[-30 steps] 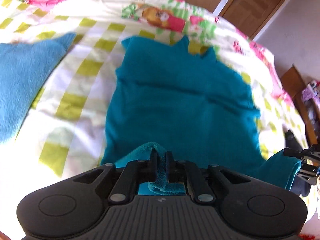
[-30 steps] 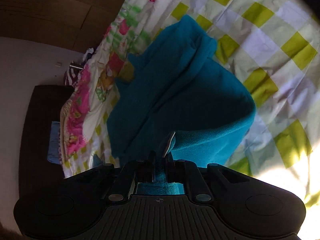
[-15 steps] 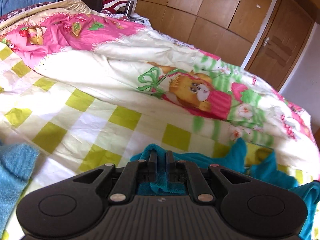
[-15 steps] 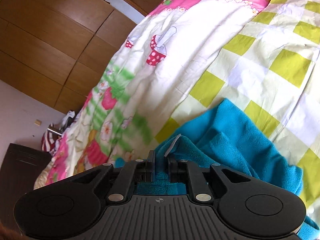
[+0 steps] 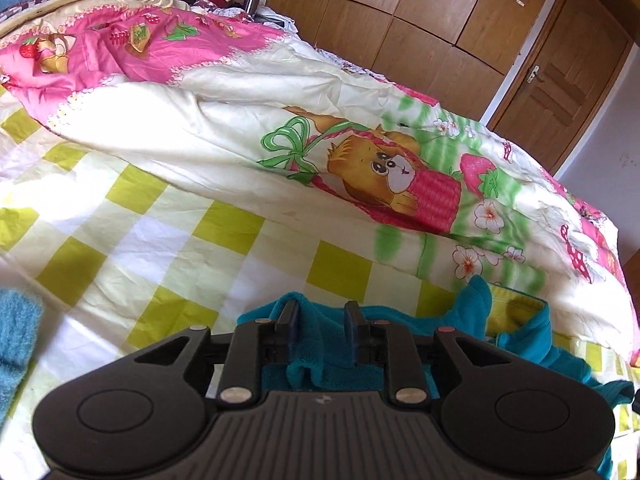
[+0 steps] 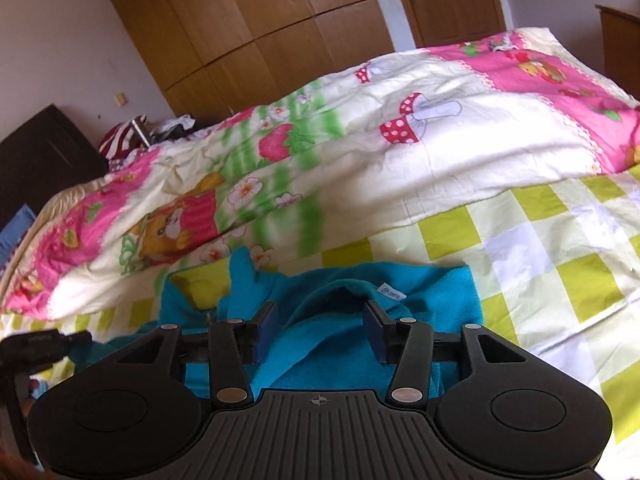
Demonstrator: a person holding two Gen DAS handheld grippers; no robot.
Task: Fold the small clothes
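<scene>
A small teal fleece garment (image 5: 516,340) lies folded over on the green-checked bedsheet (image 5: 132,240), close under both grippers. In the left wrist view my left gripper (image 5: 320,314) stands open, its fingers apart, with a loose fold of teal fleece lying between them. In the right wrist view the same garment (image 6: 432,292) shows a small white label near its edge. My right gripper (image 6: 322,322) is wide open over the cloth, and the fleece lies slack between the fingers. The garment's lower part is hidden behind the gripper bodies.
A rumpled cartoon-print quilt (image 5: 360,168) in pink, cream and green is heaped just beyond the garment. A lighter blue towel (image 5: 16,328) lies at the left edge. Wooden wardrobes (image 5: 420,20) and a door (image 5: 556,92) stand behind the bed. The other gripper (image 6: 36,344) shows at far left.
Both grippers carried the garment's near edge forward over the rest, then went from shut on the fleece to open. The cloth now lies slack between the fingers.
</scene>
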